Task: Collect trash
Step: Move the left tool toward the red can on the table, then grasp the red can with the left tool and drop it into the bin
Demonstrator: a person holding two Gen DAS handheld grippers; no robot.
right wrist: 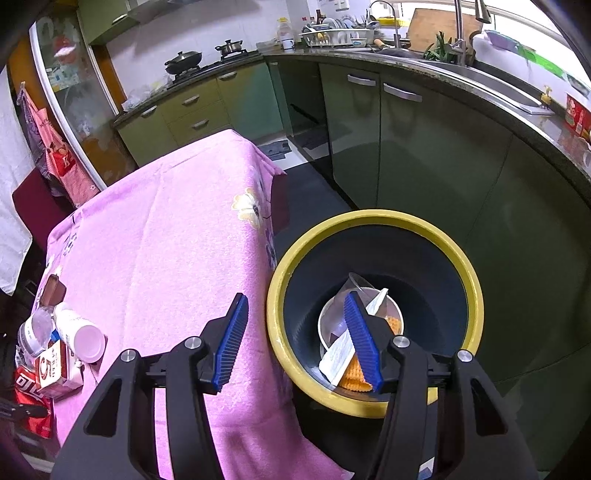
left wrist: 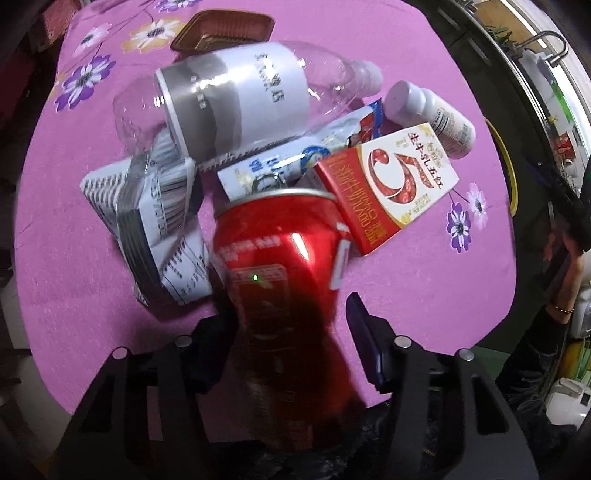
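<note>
The left gripper (left wrist: 291,314) points steeply down over a heap of trash on the pink flowered worktop (left wrist: 443,295), and a red soda can (left wrist: 280,251) lies lengthwise between its fingers (left wrist: 364,332). The right-hand pad stands a little off the can's side and the left-hand one is hidden in shadow, so whether they press on it cannot be told. Just beyond the can sit a red milk carton (left wrist: 384,192) on the right and a crumpled black-and-white printed carton (left wrist: 147,221) on the left. A blue-and-white flattened pack (left wrist: 280,166) lies between them. Past these a clear plastic bottle with a white label (left wrist: 236,103) lies on its side, with a small white bottle (left wrist: 432,114) to the right and a brown tray (left wrist: 225,33) farthest off.

The right gripper (right wrist: 295,339) hangs released, nothing between its blue fingers (right wrist: 231,343), above the worktop edge and a yellow-rimmed bin (right wrist: 373,218) standing on the floor just beside it. Inside the bin are a white bowl (right wrist: 328,317), a paper wrapper (right wrist: 338,356), a clear cup (right wrist: 356,282) and something orange (right wrist: 352,374).
</note>
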